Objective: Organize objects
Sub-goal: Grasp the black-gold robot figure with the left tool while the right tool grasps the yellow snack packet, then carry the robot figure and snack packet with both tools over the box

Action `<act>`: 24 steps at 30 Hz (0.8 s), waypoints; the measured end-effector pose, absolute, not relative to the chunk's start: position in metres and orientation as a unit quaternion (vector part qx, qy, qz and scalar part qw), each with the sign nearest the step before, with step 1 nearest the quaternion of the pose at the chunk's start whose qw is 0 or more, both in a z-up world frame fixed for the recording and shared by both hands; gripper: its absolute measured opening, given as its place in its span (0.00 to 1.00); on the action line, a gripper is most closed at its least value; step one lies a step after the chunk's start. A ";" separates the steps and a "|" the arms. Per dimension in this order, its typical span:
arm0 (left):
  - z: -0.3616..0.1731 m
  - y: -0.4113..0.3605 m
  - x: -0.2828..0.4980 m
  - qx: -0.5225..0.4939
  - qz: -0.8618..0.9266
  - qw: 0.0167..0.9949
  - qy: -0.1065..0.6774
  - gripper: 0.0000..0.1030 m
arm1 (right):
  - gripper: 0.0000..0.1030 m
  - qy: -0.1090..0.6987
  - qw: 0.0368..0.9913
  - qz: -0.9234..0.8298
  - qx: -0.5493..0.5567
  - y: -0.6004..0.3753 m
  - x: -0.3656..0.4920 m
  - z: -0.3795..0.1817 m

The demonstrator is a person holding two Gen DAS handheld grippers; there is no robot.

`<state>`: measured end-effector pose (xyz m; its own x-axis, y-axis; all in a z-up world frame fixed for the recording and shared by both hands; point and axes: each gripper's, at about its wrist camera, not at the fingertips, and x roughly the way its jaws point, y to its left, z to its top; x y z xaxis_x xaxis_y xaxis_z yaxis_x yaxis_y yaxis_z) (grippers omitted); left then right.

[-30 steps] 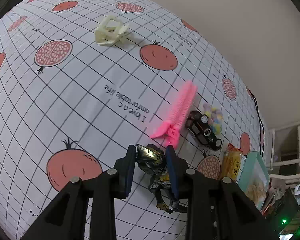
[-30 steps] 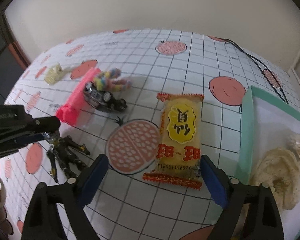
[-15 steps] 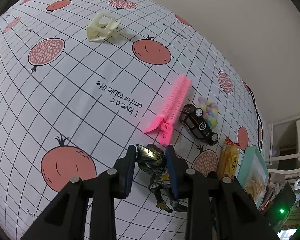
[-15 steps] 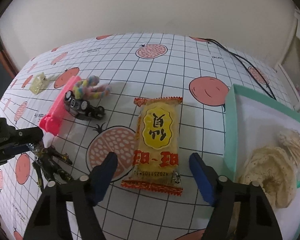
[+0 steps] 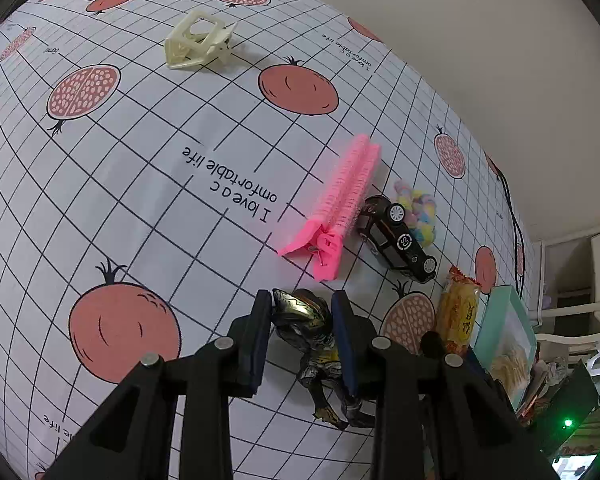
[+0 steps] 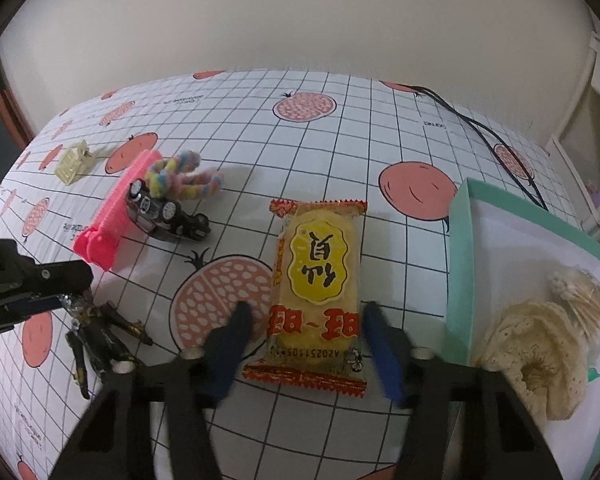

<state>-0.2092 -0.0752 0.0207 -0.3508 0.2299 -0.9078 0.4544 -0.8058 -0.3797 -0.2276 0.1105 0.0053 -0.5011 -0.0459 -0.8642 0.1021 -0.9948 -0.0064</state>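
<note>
My left gripper (image 5: 302,304) is shut on a black and gold action figure (image 5: 306,322); the figure's legs (image 6: 96,344) trail on the tablecloth in the right wrist view, below the left gripper's fingers (image 6: 40,280). My right gripper (image 6: 306,312) is open, its blue pads on either side of a yellow snack packet (image 6: 318,280) lying flat; the pads are blurred and close to its edges. The packet also shows in the left wrist view (image 5: 458,314).
A pink hair clip (image 5: 340,200), a black toy car (image 5: 396,240), a pastel scrunchie (image 5: 418,210) and a cream claw clip (image 5: 198,42) lie on the pomegranate tablecloth. A teal box (image 6: 458,272) at the right holds a cream lace item (image 6: 540,352). A black cable (image 6: 496,140) runs behind.
The right gripper's fingers have closed inward toward the snack packet and moved forward over it. The left gripper keeps its hold on the figure and has shifted slightly.
</note>
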 end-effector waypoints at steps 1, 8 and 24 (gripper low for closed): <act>0.021 -0.075 -0.209 0.565 -0.764 0.073 0.302 0.31 | 0.45 0.028 0.043 -0.866 0.497 0.110 -0.228 0.005; 0.021 -0.074 -0.210 0.564 -0.765 0.074 0.302 0.30 | 0.40 0.022 0.050 -0.866 0.497 0.112 -0.227 0.006; 0.055 -0.074 -0.206 0.534 -0.787 0.058 0.305 0.30 | 0.38 0.026 0.072 -0.886 0.457 0.102 -0.220 0.043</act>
<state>-0.2062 -0.0736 0.0555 -0.4237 0.2345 -0.8749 0.4161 -0.8076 -0.4179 -0.2198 0.1017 0.0435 -0.5711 -0.1049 -0.8142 0.1516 -0.9882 0.0210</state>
